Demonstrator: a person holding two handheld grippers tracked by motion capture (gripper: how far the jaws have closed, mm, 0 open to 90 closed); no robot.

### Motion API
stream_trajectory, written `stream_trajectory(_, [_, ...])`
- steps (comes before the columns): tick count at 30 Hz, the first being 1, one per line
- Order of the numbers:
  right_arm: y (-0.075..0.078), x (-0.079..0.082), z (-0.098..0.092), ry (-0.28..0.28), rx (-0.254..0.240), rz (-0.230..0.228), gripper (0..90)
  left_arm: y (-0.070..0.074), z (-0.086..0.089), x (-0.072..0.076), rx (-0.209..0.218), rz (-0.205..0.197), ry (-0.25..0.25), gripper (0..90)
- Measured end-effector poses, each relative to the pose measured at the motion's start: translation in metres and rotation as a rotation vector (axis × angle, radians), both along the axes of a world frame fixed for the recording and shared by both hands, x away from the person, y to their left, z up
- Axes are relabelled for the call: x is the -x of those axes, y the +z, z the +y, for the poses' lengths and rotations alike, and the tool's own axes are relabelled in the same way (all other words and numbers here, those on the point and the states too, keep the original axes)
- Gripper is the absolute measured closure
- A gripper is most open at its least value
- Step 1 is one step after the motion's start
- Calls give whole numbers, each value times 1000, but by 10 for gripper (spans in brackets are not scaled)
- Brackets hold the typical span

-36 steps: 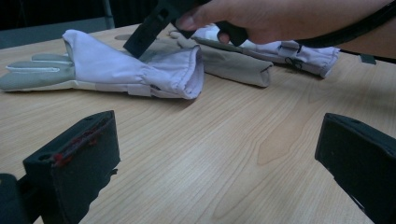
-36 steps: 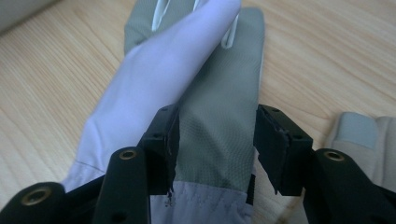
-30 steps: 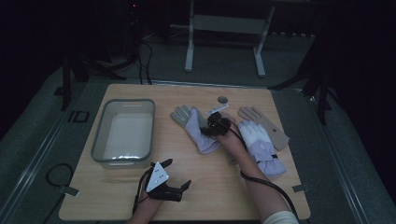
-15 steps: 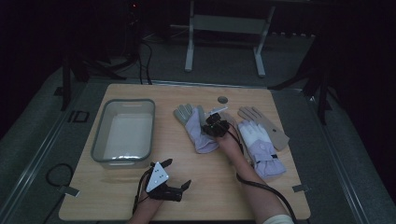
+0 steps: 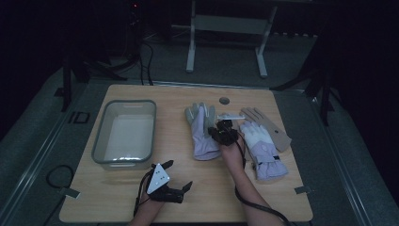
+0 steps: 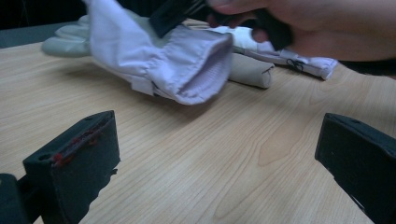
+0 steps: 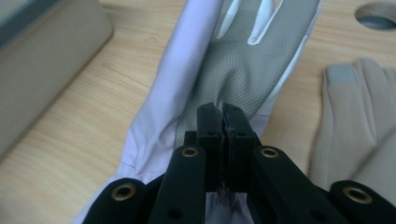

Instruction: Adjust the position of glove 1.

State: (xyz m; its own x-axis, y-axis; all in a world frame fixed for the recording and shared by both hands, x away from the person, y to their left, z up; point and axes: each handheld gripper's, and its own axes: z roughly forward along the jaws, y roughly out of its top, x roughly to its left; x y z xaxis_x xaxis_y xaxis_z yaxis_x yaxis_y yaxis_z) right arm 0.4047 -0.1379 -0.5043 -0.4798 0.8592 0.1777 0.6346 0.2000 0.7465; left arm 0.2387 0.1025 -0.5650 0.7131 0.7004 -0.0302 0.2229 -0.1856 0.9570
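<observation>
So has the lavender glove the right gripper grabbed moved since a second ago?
Yes. The lavender glove has shifted slightly left, toward the clear bin, pinched in the right gripper, whose jaws have just closed on it.

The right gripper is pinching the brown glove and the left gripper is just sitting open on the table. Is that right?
Not quite. The right gripper is pinching the lilac-and-grey glove, not the brown glove, which lies untouched beside it; the right gripper view shows this. The left gripper does sit open on the table.

Right gripper [image 5: 221, 133] newly clamped on (lilac) glove [image 5: 203, 136]
</observation>
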Motion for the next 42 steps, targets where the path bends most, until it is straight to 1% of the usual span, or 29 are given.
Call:
stream_trajectory(1, [0,0,0,0,0,0,872,0,0,0,0,0,0,0])
stream_trajectory(2, [2,10,-5,-22,-22,-3,873,0,0,0,-1,-2,0,0])
stream_trajectory(3, [3,16,-8,-30,-37,-2,872,0,0,0,0,-2,2,0])
stream_trajectory(4, [4,20,-9,-33,-39,-6,872,0,0,0,0,-3,3,0])
stream_trajectory(5, [6,28,-11,-36,-36,-16,872,0,0,0,-1,-4,3,0])
stream_trajectory(7, [9,40,-15,-46,-53,-24,872,0,0,0,-2,-3,3,0])
stream_trajectory(9, [10,50,-20,-54,-89,-29,870,0,0,1,-2,-4,5,0])
stream_trajectory(12, [9,64,-27,-71,-105,-31,870,0,0,1,-3,-6,6,0])
stream_trajectory(13, [8,67,-27,-78,-93,-36,870,0,0,1,-4,-6,6,0])
stream_trajectory(15, [3,71,-29,-84,-95,-37,869,0,0,0,-7,-5,4,0])
stream_trajectory(17, [-4,72,-29,-90,-83,-33,870,0,-1,1,-7,-6,5,0])
stream_trajectory(19, [-12,71,-29,-93,-83,-15,869,0,-1,1,-8,-6,4,0])
stream_trajectory(20, [-16,70,-28,-92,-72,-6,868,0,-1,1,-8,-5,5,0])
stream_trajectory(23, [-26,66,-24,-95,-25,2,860,0,0,0,-5,-3,4,0])
stream_trajectory(25, [-33,64,-23,-93,6,9,830,0,-1,0,-9,-6,3,0])
stream_trajectory(27, [-40,62,-20,-86,53,4,762,0,-1,1,-11,-7,2,0])
stream_trajectory(29, [-42,62,-20,-81,62,1,720,0,-1,1,-9,-6,2,0])
stream_trajectory(30, [-42,62,-19,-75,76,-4,704,0,-1,1,-8,-6,2,0])
stream_trajectory(34, [-37,62,-20,-72,84,-9,633,0,-1,1,-8,-6,1,0])
stream_trajectory(35, [-37,62,-20,-72,84,-9,633,0,-1,1,-9,-7,1,0])
stream_trajectory(36, [-35,62,-21,-66,83,-9,583,0,-1,1,-9,-6,0,0])
stream_trajectory(38, [-28,61,-23,-46,78,-24,522,0,-1,0,-8,-5,0,0])
stream_trajectory(42, [-17,58,-25,-18,93,-35,481,0,-1,1,-9,-6,1,0])
